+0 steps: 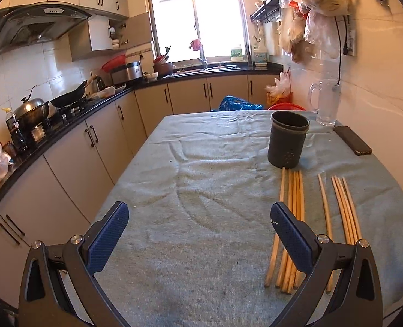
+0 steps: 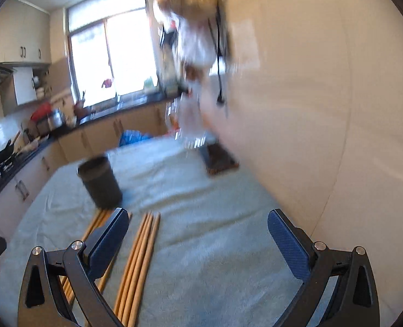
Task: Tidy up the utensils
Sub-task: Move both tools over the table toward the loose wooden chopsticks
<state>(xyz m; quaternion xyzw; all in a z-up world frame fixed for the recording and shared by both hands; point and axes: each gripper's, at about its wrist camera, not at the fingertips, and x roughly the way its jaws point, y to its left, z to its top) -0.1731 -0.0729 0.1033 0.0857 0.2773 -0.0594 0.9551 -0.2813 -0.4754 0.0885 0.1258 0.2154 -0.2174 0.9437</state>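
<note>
Several wooden chopsticks point(image 1: 294, 218) lie lengthwise on the blue-grey cloth, with a single one and a second bundle point(image 1: 346, 207) to their right. Beyond them stands a dark cylindrical utensil holder point(image 1: 288, 139), upright and open-topped. My left gripper point(image 1: 200, 215) is open above the cloth, its right finger over the left bundle. The right wrist view is blurred: the right gripper point(image 2: 198, 223) is open, the chopsticks point(image 2: 138, 261) lie under and beside its left finger, and the holder point(image 2: 100, 182) is ahead to the left.
A black phone point(image 1: 352, 140) and a clear glass jug point(image 1: 326, 103) stand at the table's far right by the wall. Bags hang on the wall point(image 1: 316, 8). The kitchen counter with stove and pans point(image 1: 65, 100) runs along the left.
</note>
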